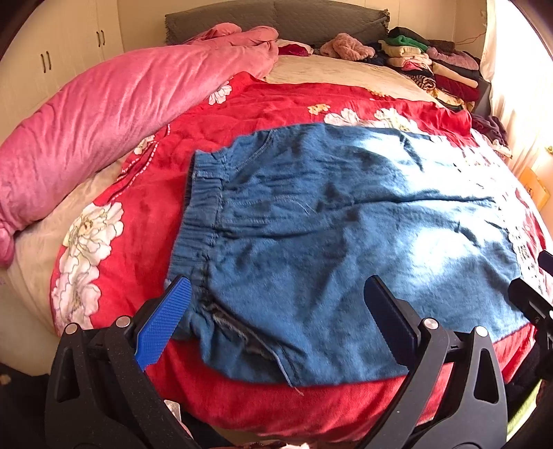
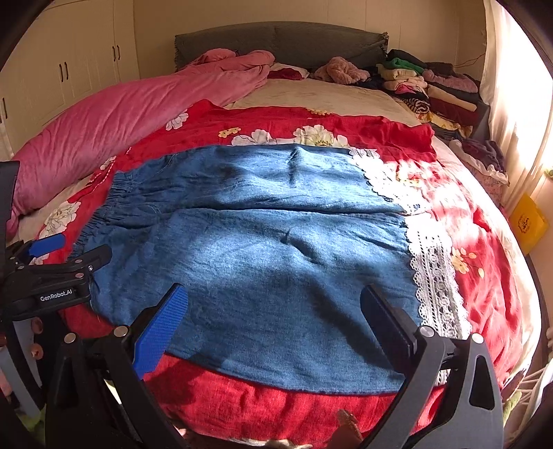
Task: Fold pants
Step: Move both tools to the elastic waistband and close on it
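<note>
Nearest to the left wrist camera is the left gripper [image 1: 276, 311], with its two fingers spread wide and nothing between them. One blue ribbed pad [image 1: 162, 321] is at the left, and the dark finger is at the right. Both hover over the near edge of the blue pants [image 1: 328, 214]. The pants lie flat on a red flowered blanket [image 1: 262, 100], with the elastic waistband [image 1: 200, 207] at the left and the legs going to the right. The left pad is just beside the near corner of the waistband; I cannot tell if it touches the cloth. A pink quilt [image 1: 114, 103] lies along the left side of the bed. Stacks of folded clothes [image 1: 439, 69] stand at the far right, near the grey headboard [image 1: 276, 20]. At the right edge a part of the right gripper [image 1: 532, 300] shows.

From the right wrist camera, the right gripper [image 2: 274, 311] is nearest, also wide apart and holding nothing, above the near edge of the pants [image 2: 259, 241]. White lace trim [image 2: 435, 273] finishes the leg ends at the right. The two legs lie side by side, touching along the middle. The left gripper [image 2: 69, 248] is at the left, by the waistband [image 2: 110, 203]. A yellow bag [image 2: 527, 221] is at the right, beside the bed.
</note>
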`<state>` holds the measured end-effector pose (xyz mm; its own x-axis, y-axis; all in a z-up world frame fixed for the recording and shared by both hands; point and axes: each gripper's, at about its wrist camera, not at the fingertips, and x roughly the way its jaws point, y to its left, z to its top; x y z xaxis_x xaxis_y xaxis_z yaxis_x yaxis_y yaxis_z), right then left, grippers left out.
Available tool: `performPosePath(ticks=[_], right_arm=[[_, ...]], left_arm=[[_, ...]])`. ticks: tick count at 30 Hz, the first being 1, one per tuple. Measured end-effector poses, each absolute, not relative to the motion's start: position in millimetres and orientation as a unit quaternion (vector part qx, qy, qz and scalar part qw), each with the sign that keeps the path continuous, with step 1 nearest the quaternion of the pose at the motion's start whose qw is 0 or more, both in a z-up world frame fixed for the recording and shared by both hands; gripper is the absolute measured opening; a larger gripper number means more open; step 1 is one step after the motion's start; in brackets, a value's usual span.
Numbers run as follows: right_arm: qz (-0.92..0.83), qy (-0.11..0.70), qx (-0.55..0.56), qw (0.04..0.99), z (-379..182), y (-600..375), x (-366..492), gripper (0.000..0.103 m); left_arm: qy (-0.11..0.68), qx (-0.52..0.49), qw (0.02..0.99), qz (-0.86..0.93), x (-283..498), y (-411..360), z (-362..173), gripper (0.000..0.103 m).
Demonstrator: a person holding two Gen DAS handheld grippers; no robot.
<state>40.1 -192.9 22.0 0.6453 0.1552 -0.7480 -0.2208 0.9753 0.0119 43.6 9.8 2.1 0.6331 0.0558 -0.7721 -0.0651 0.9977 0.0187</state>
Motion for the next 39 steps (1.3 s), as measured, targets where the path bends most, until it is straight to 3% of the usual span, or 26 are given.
performPosePath(ticks=[18, 39], right_arm=[[0.144, 0.412, -0.06, 0.898, 34.4, -155.1, 169.0, 0.099], [0.177, 0.443, -0.156, 0.865, -5.4, -69.3, 279.4, 0.099]], left_arm=[[0.425, -0.039, 0.901, 0.071, 132.2, 57.3, 11.3, 0.094], [0.465, -0.058, 0.881, 0.07, 235.9, 109.2, -21.1, 0.094]])
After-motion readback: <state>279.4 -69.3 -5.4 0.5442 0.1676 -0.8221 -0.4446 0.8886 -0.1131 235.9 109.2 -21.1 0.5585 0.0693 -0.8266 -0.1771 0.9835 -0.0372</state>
